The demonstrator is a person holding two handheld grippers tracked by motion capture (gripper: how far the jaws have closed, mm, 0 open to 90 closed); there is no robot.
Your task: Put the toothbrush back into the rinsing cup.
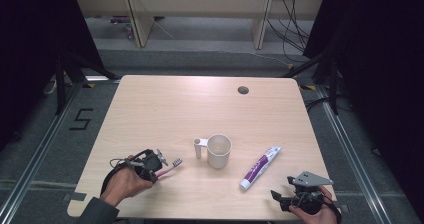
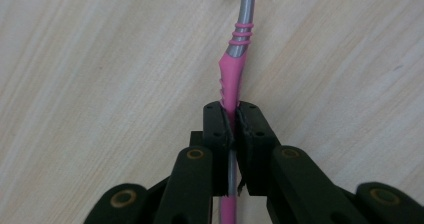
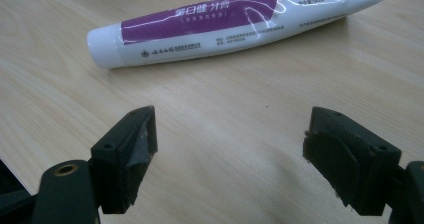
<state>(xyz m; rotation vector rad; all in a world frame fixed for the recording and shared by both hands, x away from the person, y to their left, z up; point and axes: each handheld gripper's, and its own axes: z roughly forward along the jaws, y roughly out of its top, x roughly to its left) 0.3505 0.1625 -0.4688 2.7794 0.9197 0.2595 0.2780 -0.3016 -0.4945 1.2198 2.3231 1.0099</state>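
Near table's front-left corner: left gripper (image 1: 159, 168) clamped tight on toothbrush (image 1: 170, 167), jaws pinching the pink grip section, as seen in the left gripper view (image 2: 231, 84). Toothbrush lying low over the tabletop (image 1: 165, 109), bristle head pointing toward the cup (image 1: 218, 150), well apart from it.

Likely risks, by judgement: narrow, rounded handle held near its tail, so possible pivoting or slipping between the pads once lifted; long unsupported head end liable to droop or to knock the cup's rim if carried across too low.

Appearance of toothbrush: slim, pink rubbery grip with ribbed edge, grey neck (image 2: 246, 9) banded by thin pink rings, pale bristle head.

At front right: right gripper (image 1: 290, 196) with jaws spread wide, holding nothing, facing the purple-and-white toothpaste tube (image 3: 225, 26) lying flat just beyond, capped end toward the table's front.
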